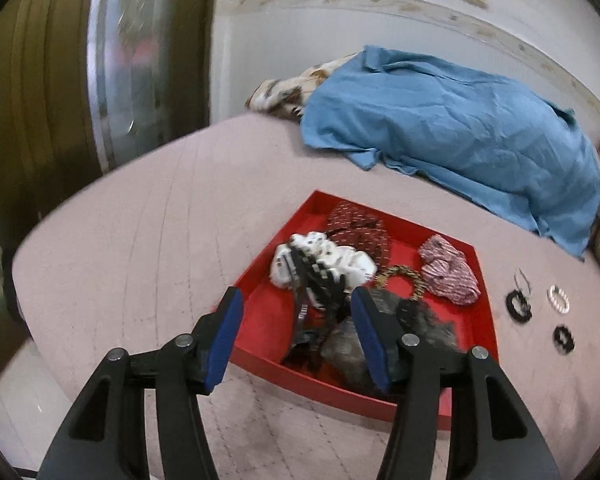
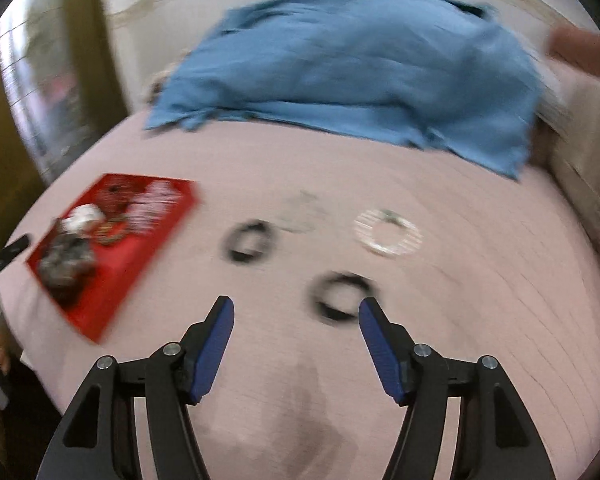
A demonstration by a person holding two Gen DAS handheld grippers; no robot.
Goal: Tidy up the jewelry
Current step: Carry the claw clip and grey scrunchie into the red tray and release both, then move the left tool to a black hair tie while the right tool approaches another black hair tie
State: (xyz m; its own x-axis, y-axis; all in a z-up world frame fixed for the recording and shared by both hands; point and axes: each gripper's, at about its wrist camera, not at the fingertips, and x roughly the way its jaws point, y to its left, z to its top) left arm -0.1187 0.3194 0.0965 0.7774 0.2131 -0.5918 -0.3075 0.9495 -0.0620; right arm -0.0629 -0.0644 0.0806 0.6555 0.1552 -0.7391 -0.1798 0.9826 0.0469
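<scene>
Blue-padded left gripper (image 1: 296, 304): seen with jaws apart at the lower centre, nothing clamped, over the near end of the red tray (image 1: 485, 320).
Right gripper (image 2: 296, 312): jaws spread wide and empty at the lower centre; a black ring (image 2: 342, 294) lay just beyond its right pad.
Tray contents: scrunchies, a white one (image 1: 324, 260) among them, were piled inside.
Loose jewelry: another black ring (image 2: 246, 242) and a white ring (image 2: 388, 232) were laid on the pink cover (image 2: 480, 300), mid-frame.
Blue cloth (image 2: 360, 64): spread across the top.
</scene>
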